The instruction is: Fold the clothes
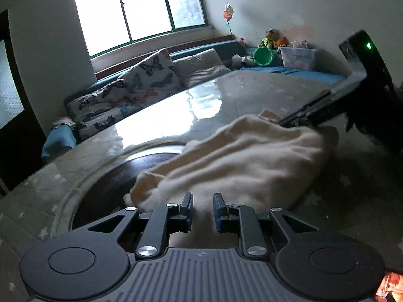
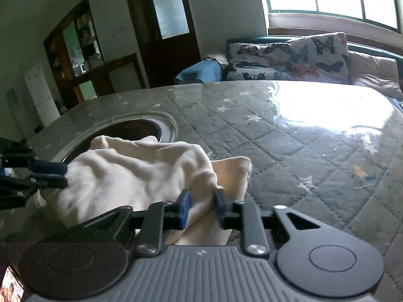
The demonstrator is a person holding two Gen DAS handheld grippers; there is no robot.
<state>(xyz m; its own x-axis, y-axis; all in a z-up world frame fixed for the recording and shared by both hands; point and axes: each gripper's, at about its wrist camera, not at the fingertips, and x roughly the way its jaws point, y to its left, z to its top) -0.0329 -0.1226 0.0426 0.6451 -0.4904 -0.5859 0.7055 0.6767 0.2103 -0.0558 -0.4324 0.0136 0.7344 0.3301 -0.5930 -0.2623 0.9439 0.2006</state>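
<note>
So your right gripper (image 2: 201,207) pinches the cream garment's (image 2: 131,173) near end; it stretches away toward your left gripper (image 1: 202,210), jaws narrowly apart, empty.

Black linkage fingers (image 1: 187,205) — blue pads, silver screws, ribbed grey body.

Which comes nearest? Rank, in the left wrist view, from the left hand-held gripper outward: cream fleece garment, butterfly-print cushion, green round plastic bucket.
1. Cream fleece garment: directly ahead of the left hand-held gripper, on the table.
2. Butterfly-print cushion: ahead-left, on the sofa beyond the table.
3. Green round plastic bucket: ahead-right, in the far corner.
</note>
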